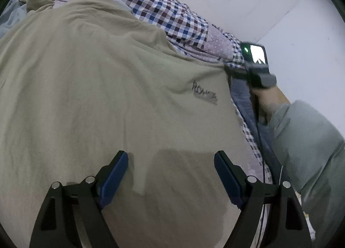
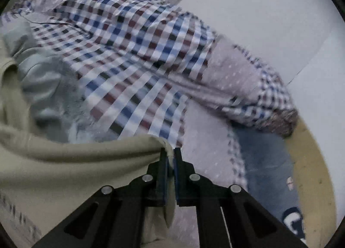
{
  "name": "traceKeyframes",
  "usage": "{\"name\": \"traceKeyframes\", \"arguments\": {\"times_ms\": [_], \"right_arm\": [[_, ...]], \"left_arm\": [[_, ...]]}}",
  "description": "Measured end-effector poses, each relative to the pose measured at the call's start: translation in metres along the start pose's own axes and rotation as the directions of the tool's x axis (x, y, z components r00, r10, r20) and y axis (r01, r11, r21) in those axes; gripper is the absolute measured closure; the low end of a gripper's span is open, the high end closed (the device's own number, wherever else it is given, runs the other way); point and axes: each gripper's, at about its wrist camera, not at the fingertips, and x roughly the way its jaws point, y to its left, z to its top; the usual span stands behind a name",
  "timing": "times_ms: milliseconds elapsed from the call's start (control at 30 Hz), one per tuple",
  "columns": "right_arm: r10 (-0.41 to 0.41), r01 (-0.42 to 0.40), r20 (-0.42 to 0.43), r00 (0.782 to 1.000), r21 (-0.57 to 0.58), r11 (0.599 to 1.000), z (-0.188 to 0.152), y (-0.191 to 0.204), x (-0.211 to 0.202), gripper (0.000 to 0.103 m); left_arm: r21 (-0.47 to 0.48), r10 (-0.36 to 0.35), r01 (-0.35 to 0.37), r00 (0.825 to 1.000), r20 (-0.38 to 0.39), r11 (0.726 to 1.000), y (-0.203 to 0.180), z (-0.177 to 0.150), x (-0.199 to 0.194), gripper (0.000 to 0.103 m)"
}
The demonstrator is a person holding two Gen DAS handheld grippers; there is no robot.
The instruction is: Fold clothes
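— Cloth first: where is it?

— The beige T-shirt (image 1: 103, 88) lies spread over the bed, covering part of the checked shirt (image 2: 133, 60) and the dotted lilac bedspread (image 2: 232, 75) (dark lettering shows on its chest).

— And the tongs?

— The left gripper (image 1: 171, 174) hovers over the beige fabric, jaws wide apart, nothing between them. The right gripper (image 2: 171, 159) is pinched tight on a corner of the T-shirt's edge, the fabric pulled taut toward it.

— Anything else?

— A pale blue garment (image 2: 43, 84) beside the checked one.
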Motion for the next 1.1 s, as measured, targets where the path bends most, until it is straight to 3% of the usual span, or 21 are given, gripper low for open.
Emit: {"name": "traceKeyframes", "arguments": {"times_ms": [33,133,167,200,267,333,400,500,567,667,767,833,867,900,933,967,1033,1067,1100], "right_arm": [[-0.005,0.005,-0.021,1.0,-0.004,1.0,0.003,0.005,0.006,0.099],[0.002,-0.006,-0.16,0.987,-0.024,1.0,0.001,0.021,0.037,0.078],[0.011,-0.015,-0.192,0.981,-0.02,1.0,-0.003,0.021,0.044,0.06],[0.03,-0.03,-0.216,0.976,0.001,1.0,-0.01,0.018,0.046,0.048],[0.082,-0.066,-0.211,0.974,0.083,0.994,-0.027,0.003,0.035,0.046],[0.176,-0.134,-0.152,0.973,0.252,0.958,-0.047,-0.038,0.015,0.041],[0.235,-0.185,-0.084,0.968,0.392,0.901,-0.066,-0.073,-0.004,0.024],[0.293,-0.221,-0.039,0.955,0.563,0.796,-0.104,-0.121,-0.022,0.024],[0.361,-0.275,-0.031,0.932,0.588,0.761,-0.128,-0.128,-0.031,0.024],[0.406,-0.354,-0.013,0.914,0.466,0.811,-0.138,-0.099,-0.053,0.024],[0.447,-0.421,-0.038,0.894,0.276,0.864,-0.137,-0.046,-0.06,0.025],[0.414,-0.39,-0.1,0.905,0.193,0.9,-0.14,-0.018,-0.051,0.027],[0.388,-0.366,-0.13,0.913,0.162,0.916,-0.142,-0.008,-0.046,0.049],[0.356,-0.332,-0.151,0.922,0.165,0.929,-0.145,-0.006,-0.041,0.102],[0.314,-0.273,-0.158,0.936,0.236,0.933,-0.151,-0.02,-0.037,0.096],[0.292,-0.233,-0.152,0.944,0.319,0.919,-0.157,-0.037,-0.035,0.096],[0.333,-0.249,-0.087,0.939,0.493,0.833,-0.173,-0.078,-0.039,0.095],[0.347,-0.256,-0.061,0.936,0.561,0.787,-0.184,-0.096,-0.041,0.089],[0.35,-0.255,-0.03,0.936,0.626,0.737,-0.199,-0.116,-0.044,0.07]], "left_arm": [[0.009,0.006,-0.006,1.0,-0.004,1.0,0.0,-0.001,0.002,0.018],[0.047,0.027,-0.027,1.0,-0.012,0.999,-0.005,-0.004,0.005,0.018],[0.056,0.032,-0.031,0.999,-0.013,0.998,-0.006,-0.005,0.006,0.018],[0.062,0.035,-0.034,0.999,-0.013,0.997,-0.007,-0.005,0.007,0.018],[0.062,0.034,-0.033,0.999,-0.014,0.997,-0.007,-0.006,0.007,0.018],[0.056,0.031,-0.03,0.999,-0.013,0.998,-0.006,-0.006,0.007,0.018],[0.05,0.029,-0.028,1.0,-0.012,0.998,-0.005,-0.006,0.007,0.018],[0.05,0.033,-0.033,0.999,-0.009,0.998,-0.007,-0.006,0.009,0.018],[0.057,0.041,-0.041,0.999,-0.007,0.998,-0.01,-0.004,0.013,0.018],[0.063,0.05,-0.05,0.999,-0.003,0.997,-0.014,-0.003,0.018,0.018],[0.074,0.059,-0.059,0.998,0.0,0.995,-0.015,-0.004,0.018,0.018],[0.085,0.063,-0.063,0.998,0.001,0.994,-0.014,-0.005,0.019,0.018],[0.09,0.067,-0.066,0.998,0.001,0.994,-0.014,-0.005,0.019,0.018],[0.096,0.069,-0.069,0.998,0.002,0.993,-0.014,-0.006,0.02,0.018],[0.1,0.07,-0.07,0.998,0.002,0.992,-0.014,-0.006,0.02,0.018],[0.103,0.071,-0.071,0.997,0.002,0.992,-0.013,-0.006,0.021,0.018],[0.103,0.069,-0.069,0.998,0.003,0.992,-0.013,-0.007,0.021,0.018],[0.103,0.07,-0.07,0.998,0.004,0.992,-0.013,-0.007,0.022,0.018],[0.104,0.072,-0.072,0.997,0.004,0.992,-0.013,-0.007,0.023,0.018]]}}
